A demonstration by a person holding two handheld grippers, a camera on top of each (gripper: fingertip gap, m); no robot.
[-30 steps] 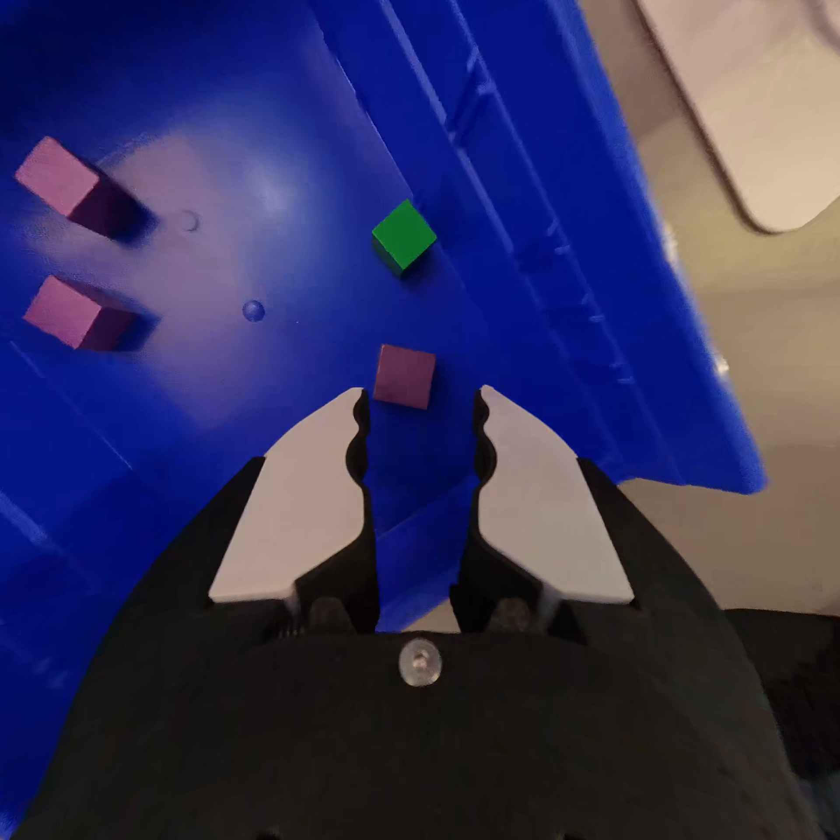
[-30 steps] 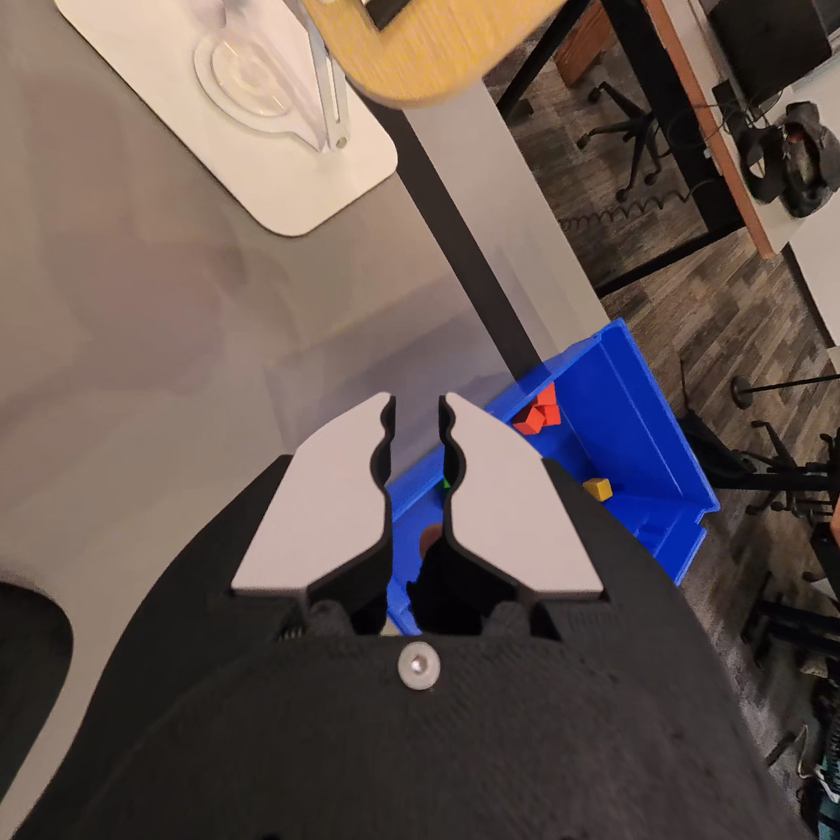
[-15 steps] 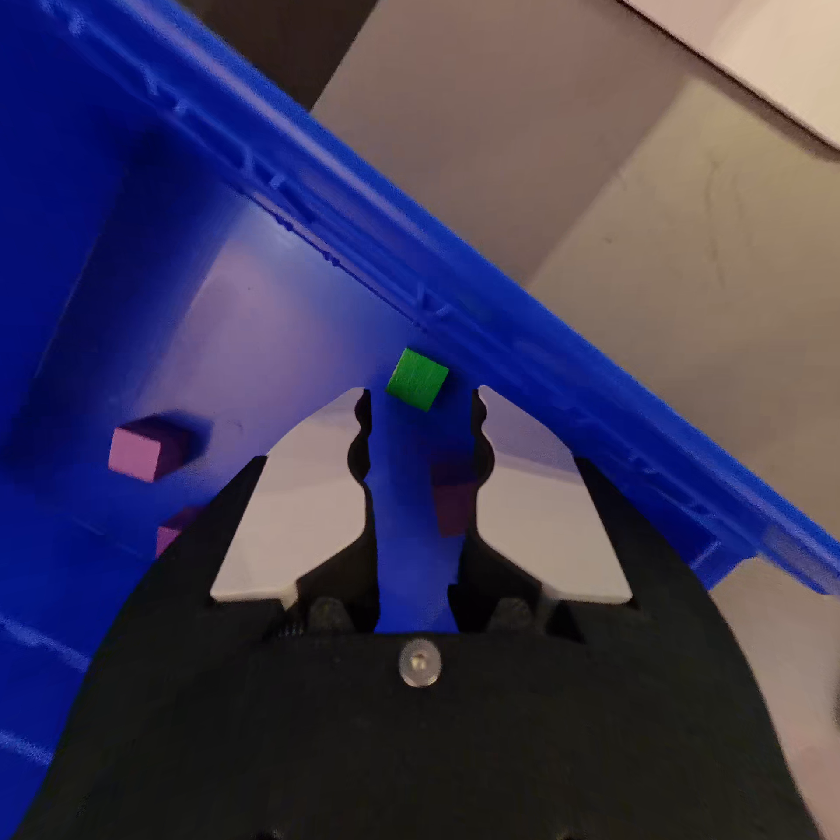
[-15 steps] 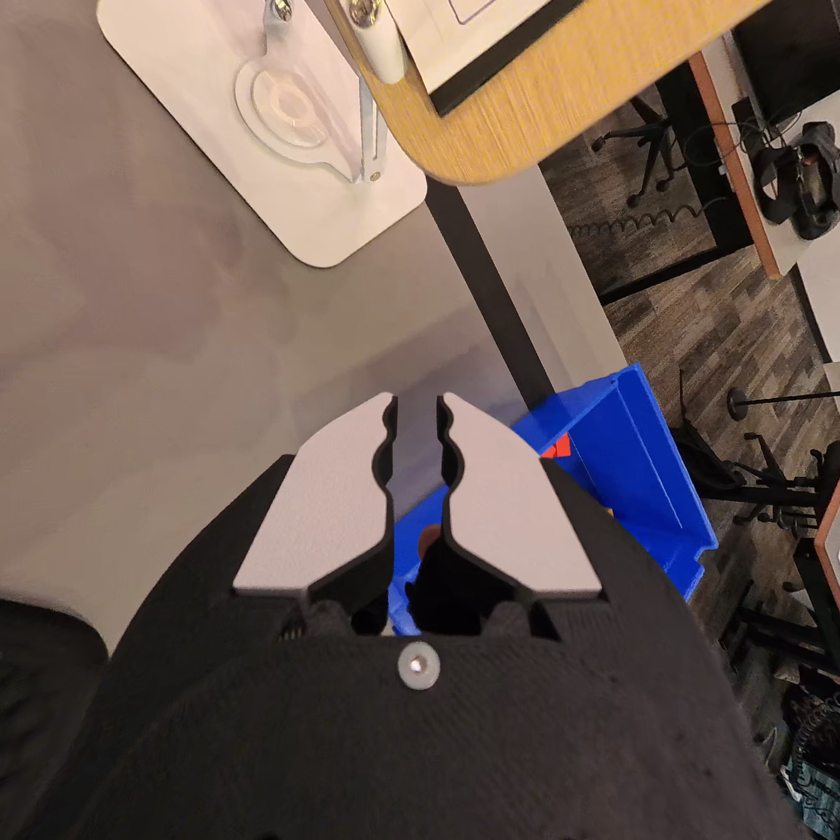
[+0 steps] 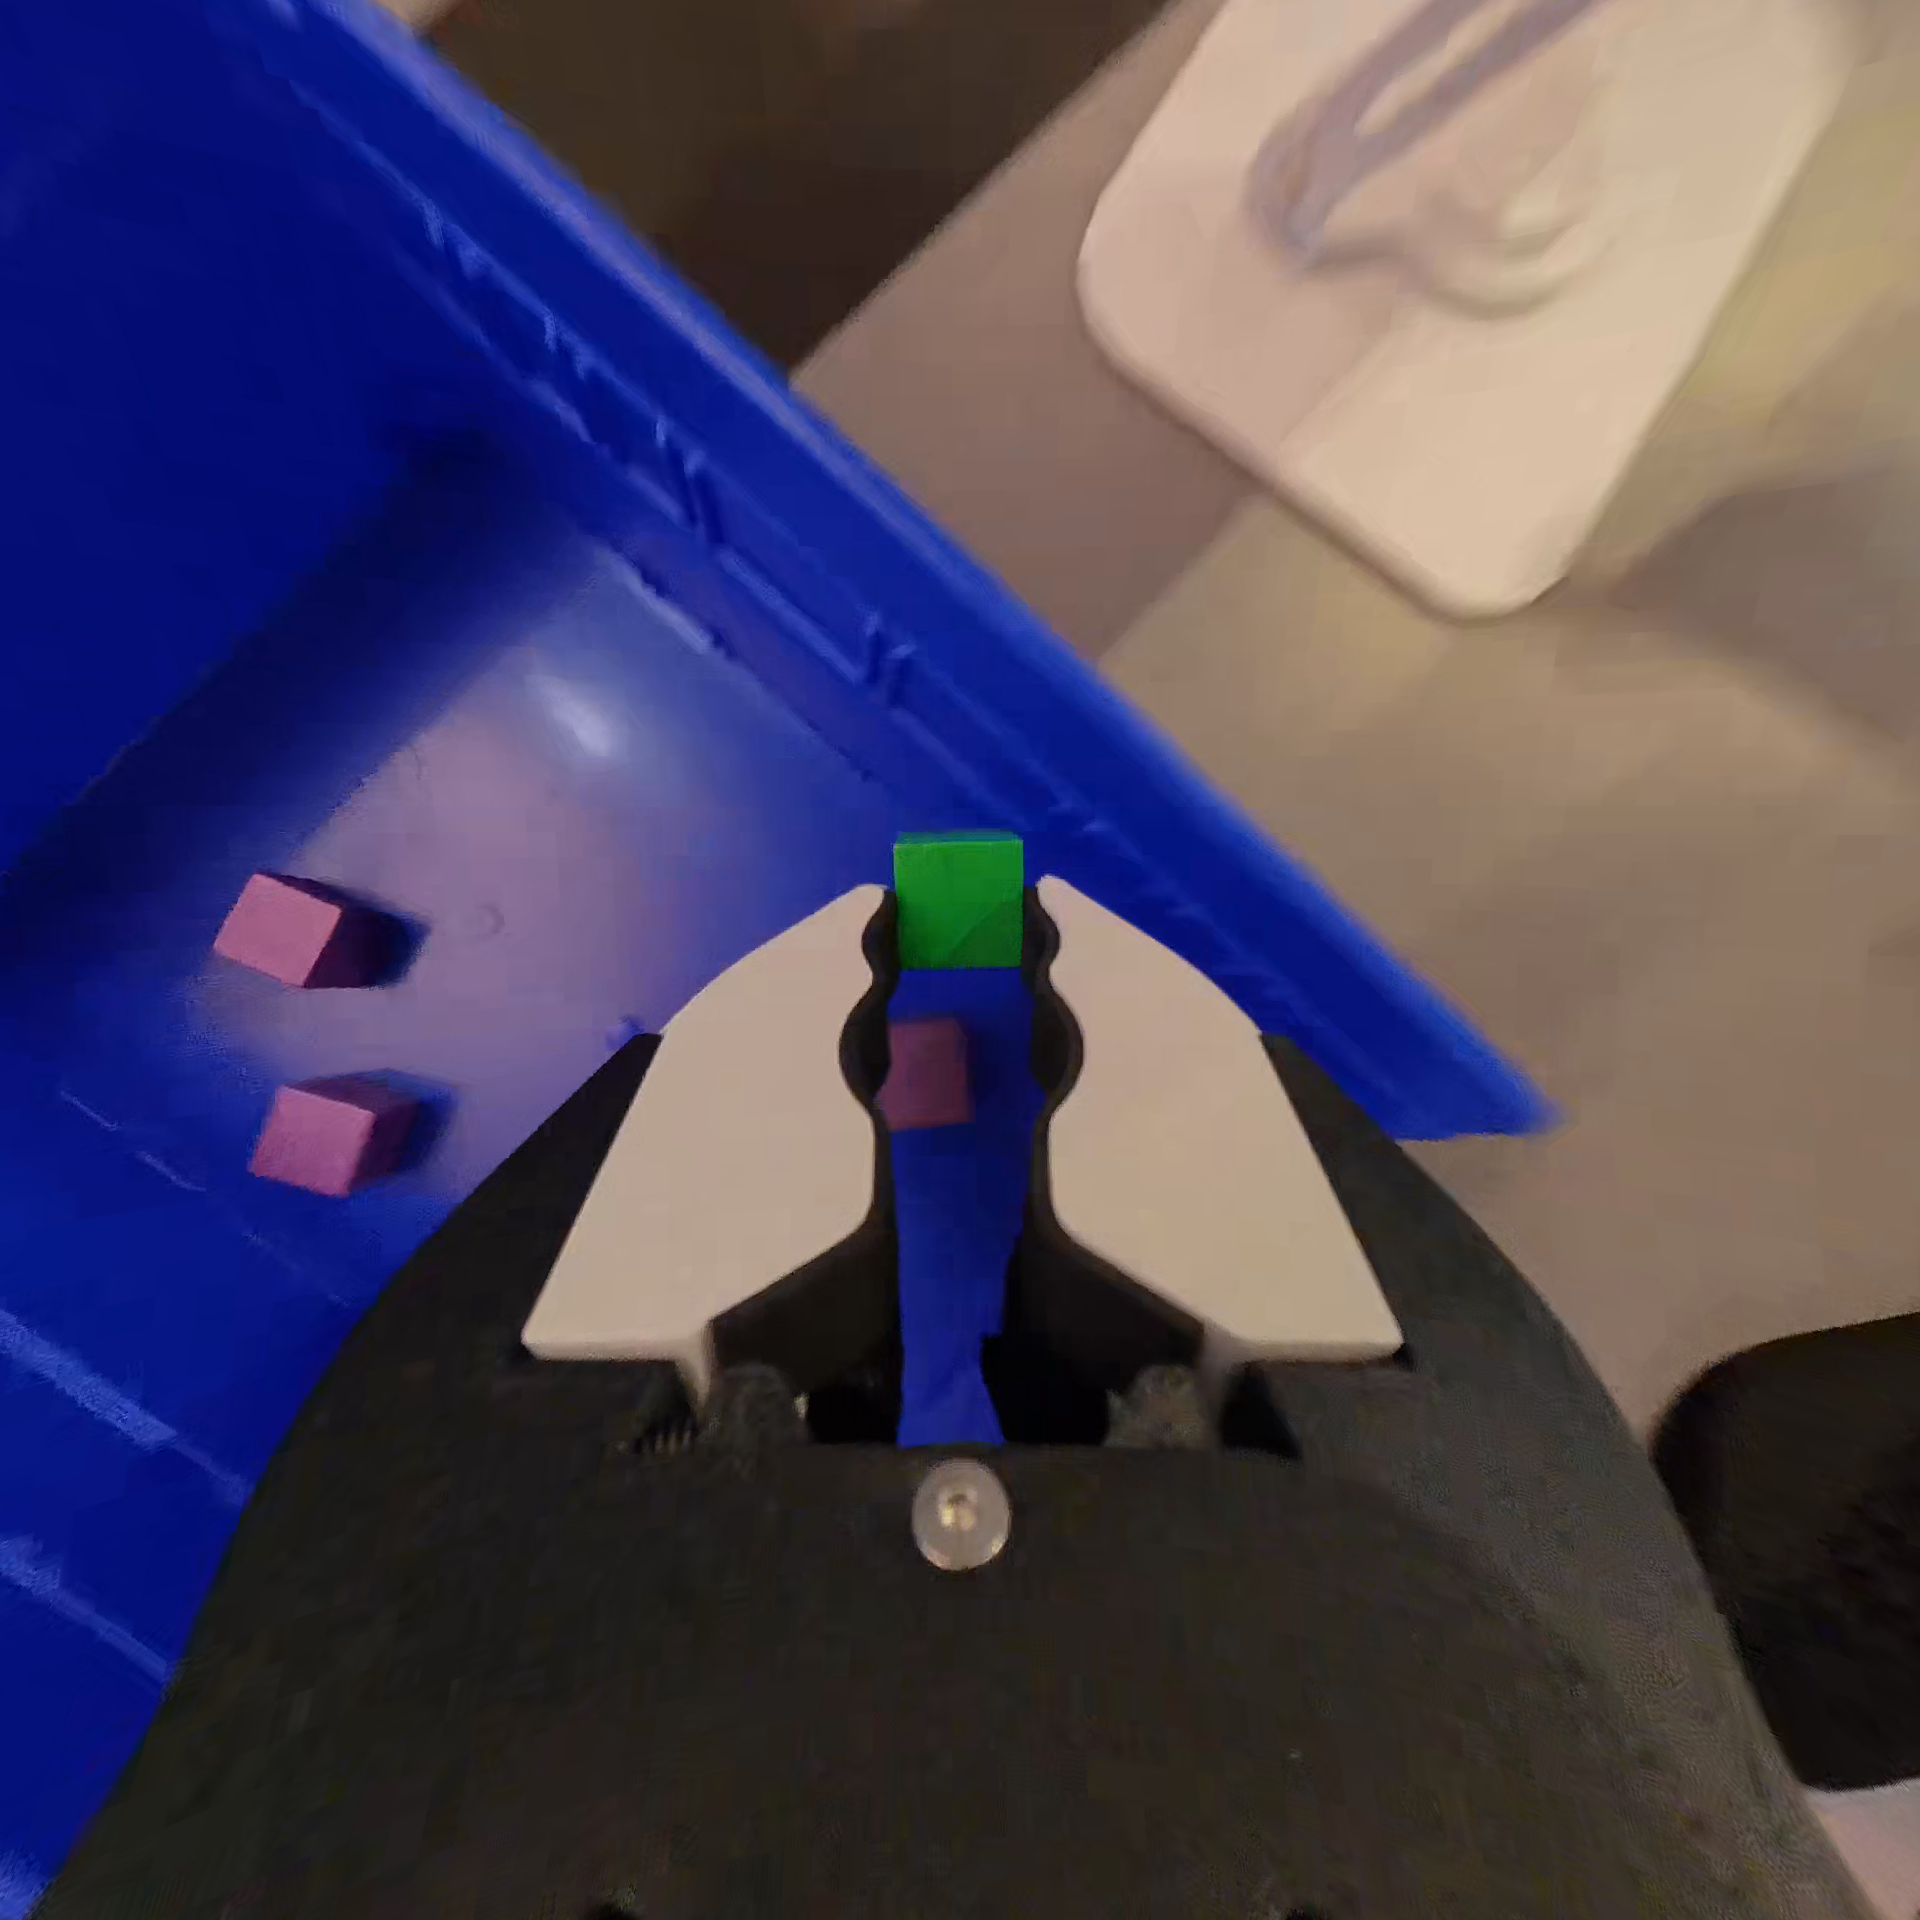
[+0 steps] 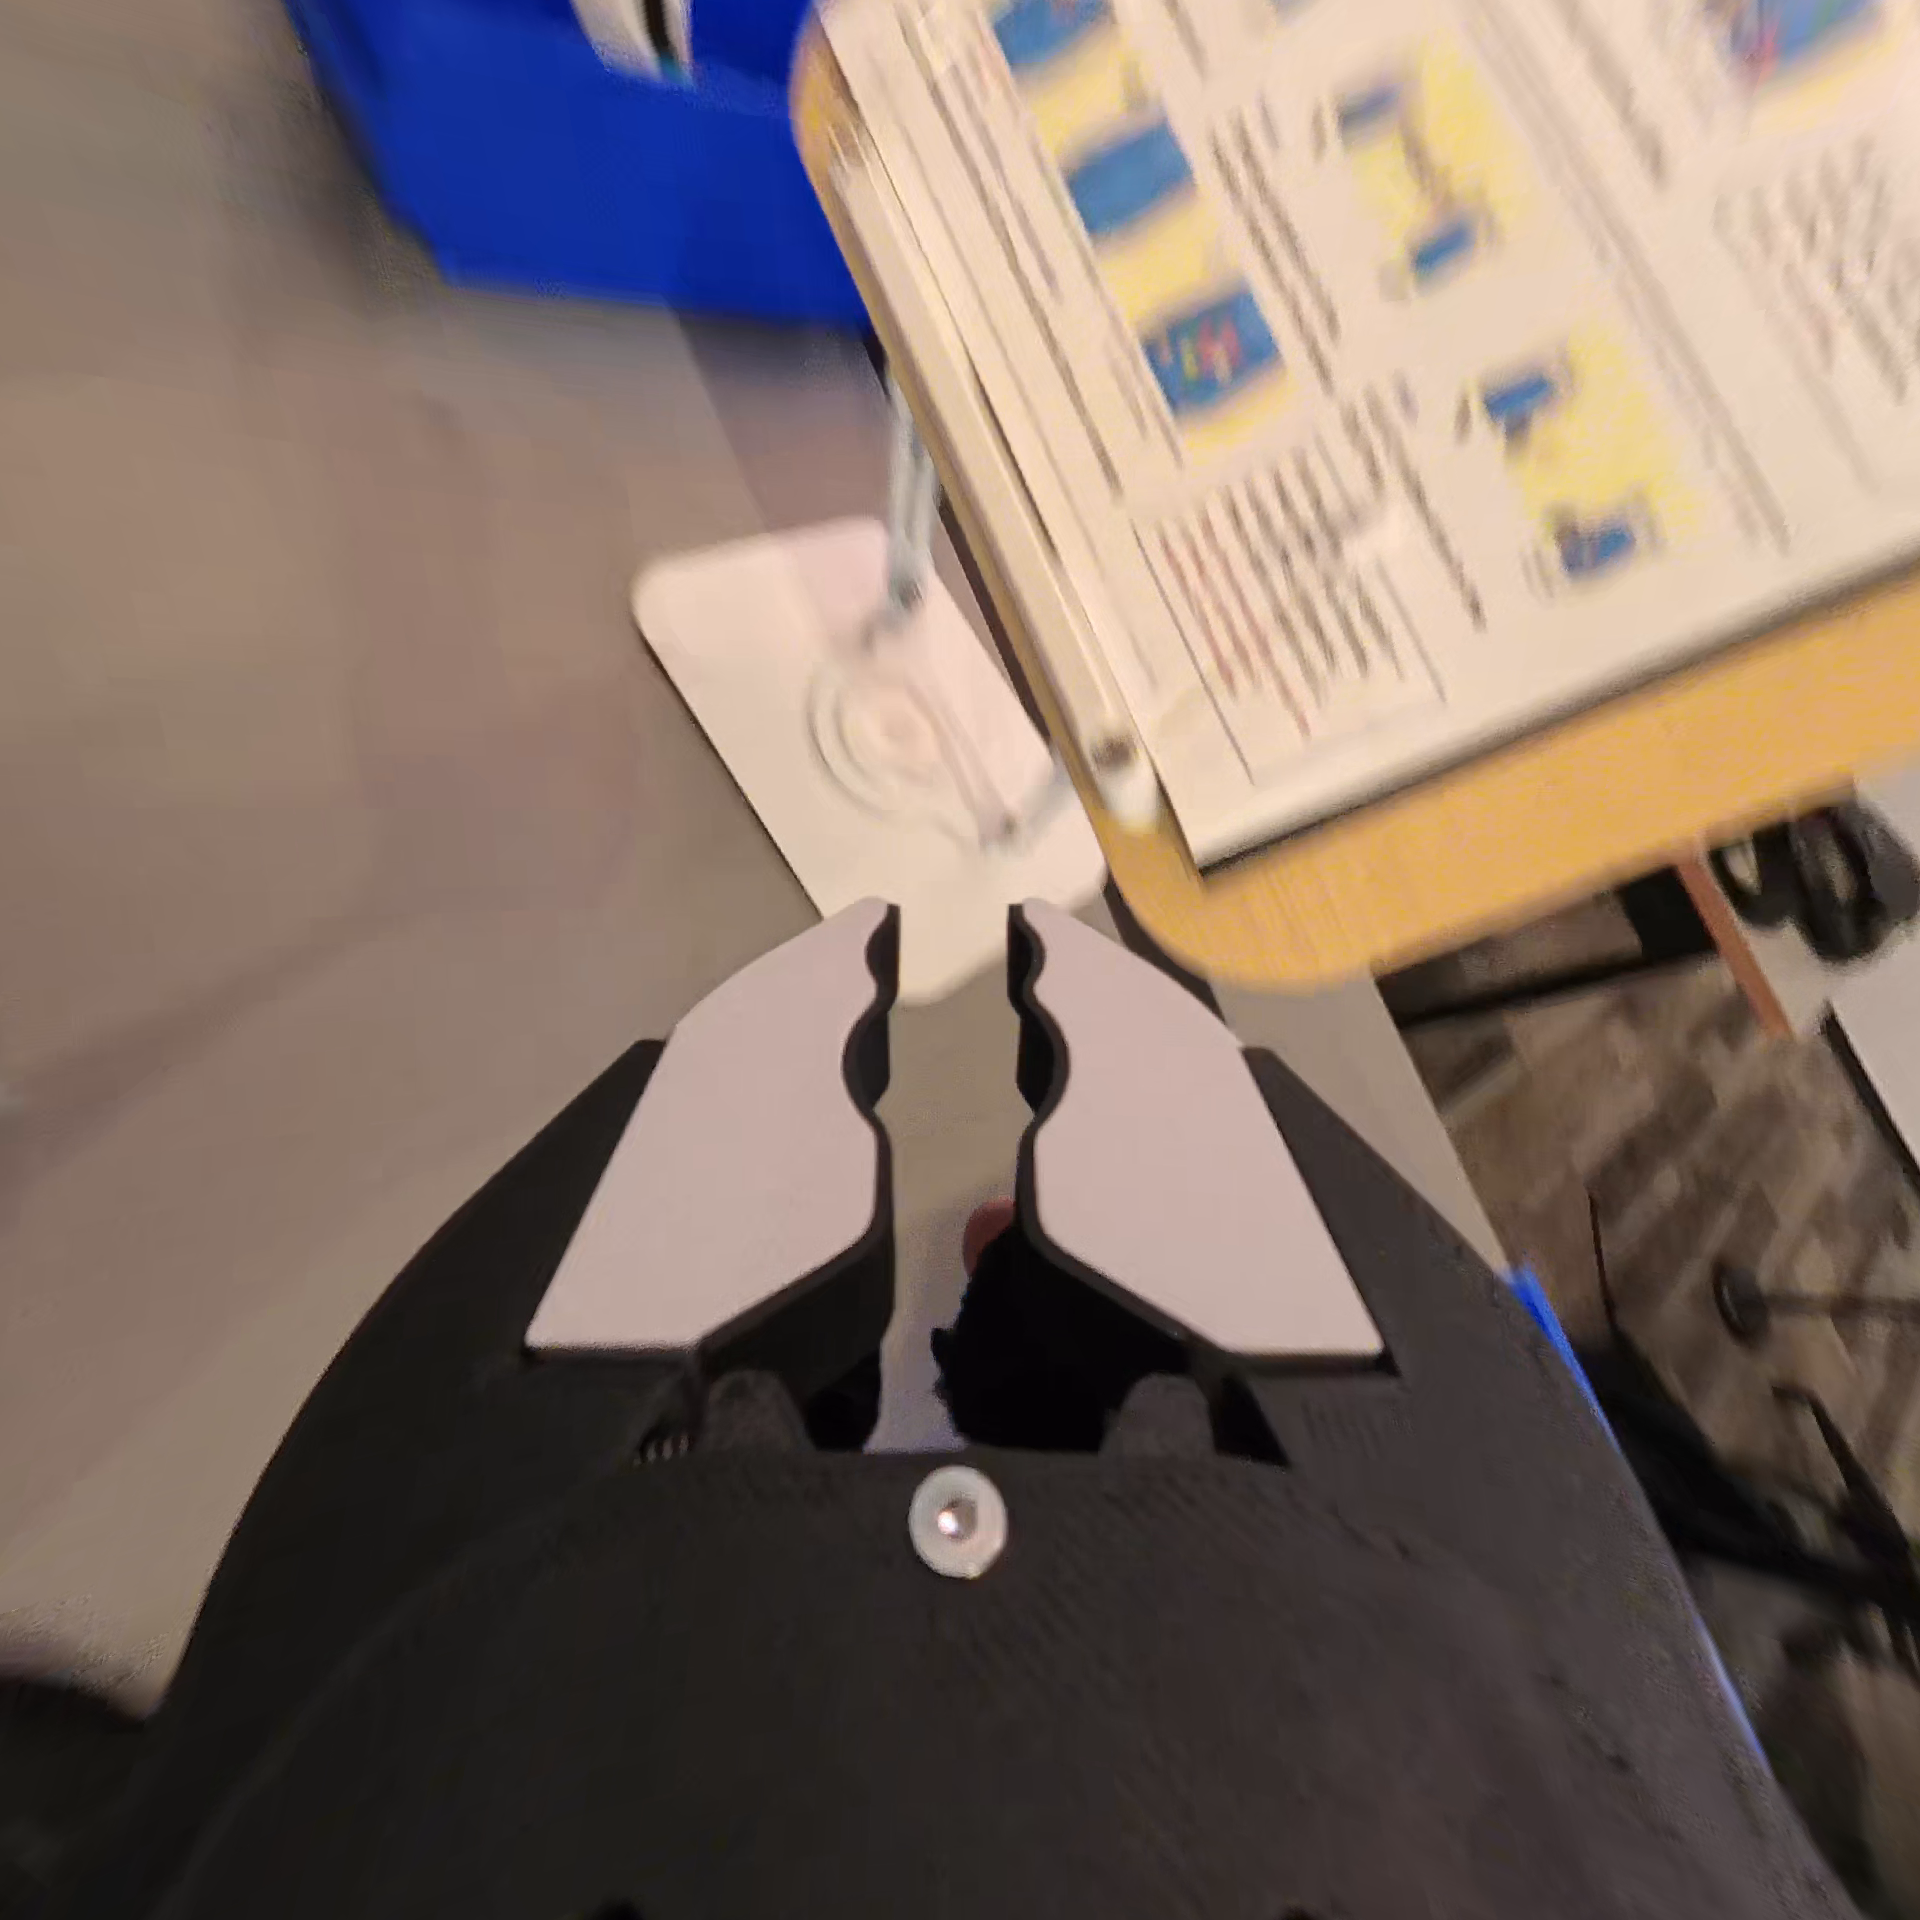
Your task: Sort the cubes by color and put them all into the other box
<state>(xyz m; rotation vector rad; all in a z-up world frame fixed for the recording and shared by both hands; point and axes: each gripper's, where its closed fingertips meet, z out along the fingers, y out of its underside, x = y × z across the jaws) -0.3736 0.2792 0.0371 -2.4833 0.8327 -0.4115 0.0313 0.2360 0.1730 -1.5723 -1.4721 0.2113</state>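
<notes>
Room: past the table's far edge I see a dark wood-pattern floor with black stands and cables on it.

Surface: a plain grey table, matte and smooth, bears everything listed below; it is my landmark.

Blue box: on the table, filling the left of my left wrist view, its ribbed wall running diagonally. A second patch of blue plastic sits at the table's far side in my right wrist view; I cannot tell which box it is.

Wooden board: raised above the table's far edge, carrying printed sheets.

White stand base: flat on the table beneath the board, with a clear fitting on it.

Left gripper: over the blue box, both pads pressed on the green cube at the fingertips, close to the box wall.

Right gripper: above the table near the white base, jaws slightly parted with nothing between them.

Purple cubes: two on the box floor, a third seen between the left fingers, below the green one.
</notes>
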